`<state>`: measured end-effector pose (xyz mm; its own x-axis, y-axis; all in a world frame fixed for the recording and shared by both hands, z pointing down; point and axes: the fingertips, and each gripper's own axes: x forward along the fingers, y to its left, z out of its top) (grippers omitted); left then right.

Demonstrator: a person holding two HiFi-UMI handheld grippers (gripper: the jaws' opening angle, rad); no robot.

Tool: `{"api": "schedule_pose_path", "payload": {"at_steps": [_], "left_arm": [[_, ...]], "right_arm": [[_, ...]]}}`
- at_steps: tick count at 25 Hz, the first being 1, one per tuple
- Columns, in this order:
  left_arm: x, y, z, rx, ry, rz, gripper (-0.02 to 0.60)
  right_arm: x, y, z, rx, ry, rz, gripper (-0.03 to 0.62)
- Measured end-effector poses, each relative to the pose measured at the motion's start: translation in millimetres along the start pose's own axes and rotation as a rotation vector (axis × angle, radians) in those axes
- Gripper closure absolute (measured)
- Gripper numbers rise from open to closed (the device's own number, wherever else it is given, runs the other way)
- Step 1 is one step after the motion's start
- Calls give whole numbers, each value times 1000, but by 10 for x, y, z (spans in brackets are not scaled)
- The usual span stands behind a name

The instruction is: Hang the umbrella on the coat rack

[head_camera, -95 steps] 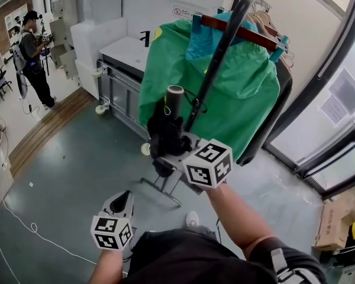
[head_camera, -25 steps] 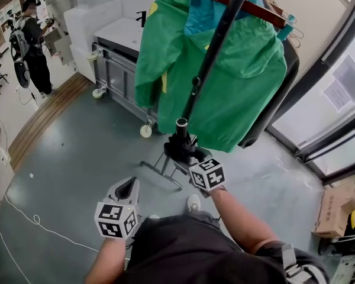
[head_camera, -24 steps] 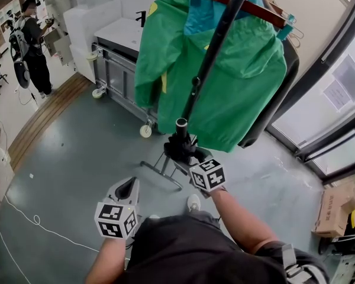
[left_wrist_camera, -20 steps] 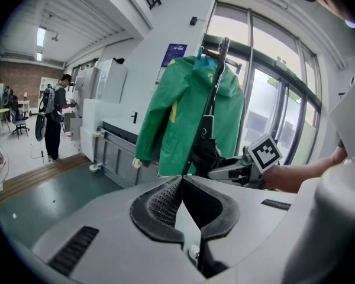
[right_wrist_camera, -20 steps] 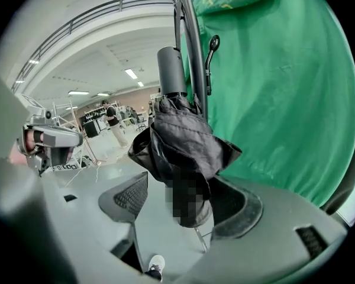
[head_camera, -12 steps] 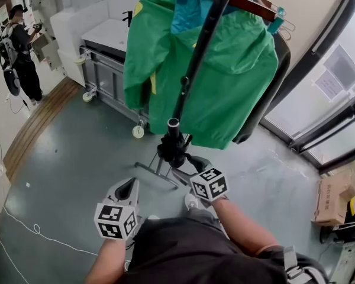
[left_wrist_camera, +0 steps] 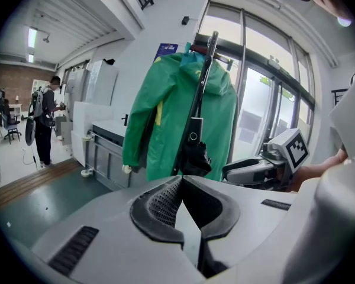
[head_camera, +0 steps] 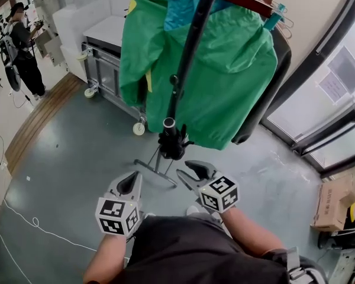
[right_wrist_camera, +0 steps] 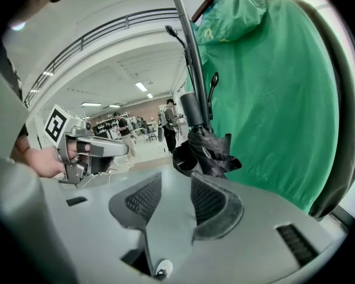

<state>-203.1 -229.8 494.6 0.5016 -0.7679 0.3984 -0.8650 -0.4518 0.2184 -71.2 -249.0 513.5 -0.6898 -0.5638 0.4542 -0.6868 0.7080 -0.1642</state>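
Note:
The folded black umbrella [head_camera: 171,142] hangs by its strap from the dark pole of the coat rack [head_camera: 189,52], handle end up, in front of a green jacket [head_camera: 225,70]. My right gripper [head_camera: 192,169] sits just below and to the right of the umbrella, clear of it. In the right gripper view the umbrella [right_wrist_camera: 204,149] hangs beyond the right gripper [right_wrist_camera: 174,185], whose jaws have just been closing with nothing between them and still stand apart. My left gripper [head_camera: 130,182] is lower left, its jaws meeting at the tip [left_wrist_camera: 181,179] and empty. From there the umbrella [left_wrist_camera: 195,152] shows ahead.
The rack's metal base [head_camera: 157,169] rests on the grey floor. A white counter on castors [head_camera: 106,46] stands behind the jacket. A person [head_camera: 21,46] stands at far left. Glass doors [head_camera: 325,99] run along the right, with a cardboard box [head_camera: 337,209] and a floor cable [head_camera: 23,220].
My right gripper has drawn back from the umbrella toward me and narrowed its jaws. The umbrella stays hanging on the pole. The left gripper has shifted slightly.

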Motion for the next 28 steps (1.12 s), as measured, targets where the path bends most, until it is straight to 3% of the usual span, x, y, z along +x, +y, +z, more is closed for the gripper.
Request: {"api": "schedule_pose_path", "payload": {"at_steps": [3,5,16,28], "left_arm": [[91,-156,64,2,-8,5,566],[147,-265,116,6,-19,11,566],[276,-751,82,15,-25,62,566],[240,-858,169,14,-28,133,566]], "right_arm": [[-175,-74,94,-21,-49,-6,546],[-284,-124,148,-26,-78,1,577],[-645,-163,232,-48,-143,125,583],[-741,-301,161,-31,-147,160,584]]}}
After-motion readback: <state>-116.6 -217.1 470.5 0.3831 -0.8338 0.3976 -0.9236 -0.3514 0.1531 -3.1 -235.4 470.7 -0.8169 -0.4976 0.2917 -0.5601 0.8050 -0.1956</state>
